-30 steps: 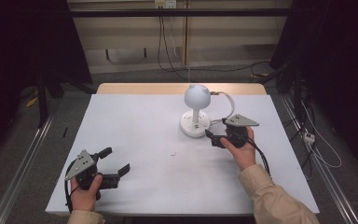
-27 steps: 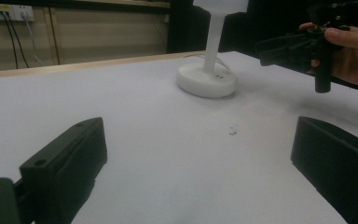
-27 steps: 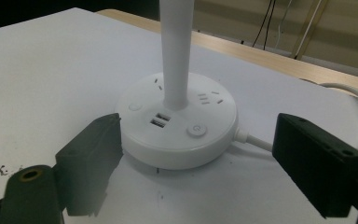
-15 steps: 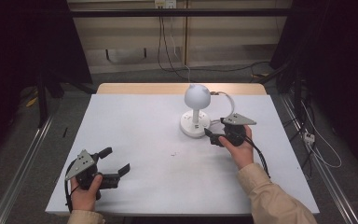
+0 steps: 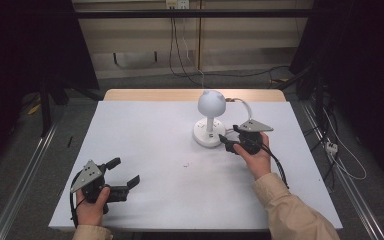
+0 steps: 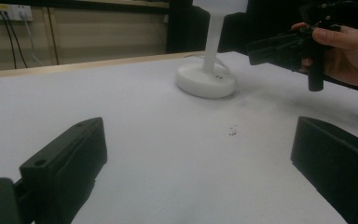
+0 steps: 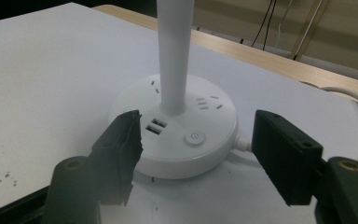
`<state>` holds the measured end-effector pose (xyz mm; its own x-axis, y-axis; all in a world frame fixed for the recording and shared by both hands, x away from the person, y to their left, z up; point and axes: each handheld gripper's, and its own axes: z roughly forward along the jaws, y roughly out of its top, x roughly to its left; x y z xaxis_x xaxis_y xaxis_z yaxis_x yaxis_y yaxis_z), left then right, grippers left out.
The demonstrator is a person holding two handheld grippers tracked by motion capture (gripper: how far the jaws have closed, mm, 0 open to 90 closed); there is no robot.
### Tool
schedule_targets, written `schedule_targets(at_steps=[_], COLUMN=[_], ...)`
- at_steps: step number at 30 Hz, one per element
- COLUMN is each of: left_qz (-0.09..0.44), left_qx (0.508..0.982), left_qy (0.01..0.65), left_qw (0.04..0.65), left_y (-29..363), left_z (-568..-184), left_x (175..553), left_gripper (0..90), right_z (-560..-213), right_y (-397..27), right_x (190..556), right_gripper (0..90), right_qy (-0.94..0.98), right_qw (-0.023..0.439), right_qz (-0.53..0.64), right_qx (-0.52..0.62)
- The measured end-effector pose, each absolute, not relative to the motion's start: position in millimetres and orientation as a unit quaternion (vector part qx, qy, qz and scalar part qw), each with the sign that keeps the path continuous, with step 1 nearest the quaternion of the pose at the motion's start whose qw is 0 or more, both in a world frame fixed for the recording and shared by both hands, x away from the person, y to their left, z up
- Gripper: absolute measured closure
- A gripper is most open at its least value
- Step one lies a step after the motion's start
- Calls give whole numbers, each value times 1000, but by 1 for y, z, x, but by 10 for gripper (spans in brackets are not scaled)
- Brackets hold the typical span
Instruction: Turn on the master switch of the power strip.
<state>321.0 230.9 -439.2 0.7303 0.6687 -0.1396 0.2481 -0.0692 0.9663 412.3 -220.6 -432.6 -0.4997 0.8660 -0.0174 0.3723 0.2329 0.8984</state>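
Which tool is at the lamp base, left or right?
The right tool: its jaws straddle the front of the white lamp base, just closing in, pads not yet touching. The left tool sits open near the table's front-left corner.

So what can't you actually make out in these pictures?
- Lamp head: cut off by the top edge in both gripper views.
- Cable end: hidden behind the lamp, high view.
- Base sockets: markings too small.
- Specks on the table: too small to identify.
- Right gripper: jaws just closing beside the base; contact unclear.
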Motion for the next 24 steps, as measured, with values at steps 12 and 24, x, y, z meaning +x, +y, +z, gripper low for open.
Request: schedule_targets(at_steps=[12,24], left_qz=[174,174], left_qx=[711,712], left_qy=[322,322], left_qw=[601,600], left_y=[230,230], left_z=[-440,-440], left_x=[321,321], left_gripper=[31,31], right_z=[-432,-435], right_y=[-215,-215], right_x=[420,425], right_gripper=[567,716], right_qy=[740,742], right_qw=[257,247], right_qz=[455,459], right_qx=[424,422])
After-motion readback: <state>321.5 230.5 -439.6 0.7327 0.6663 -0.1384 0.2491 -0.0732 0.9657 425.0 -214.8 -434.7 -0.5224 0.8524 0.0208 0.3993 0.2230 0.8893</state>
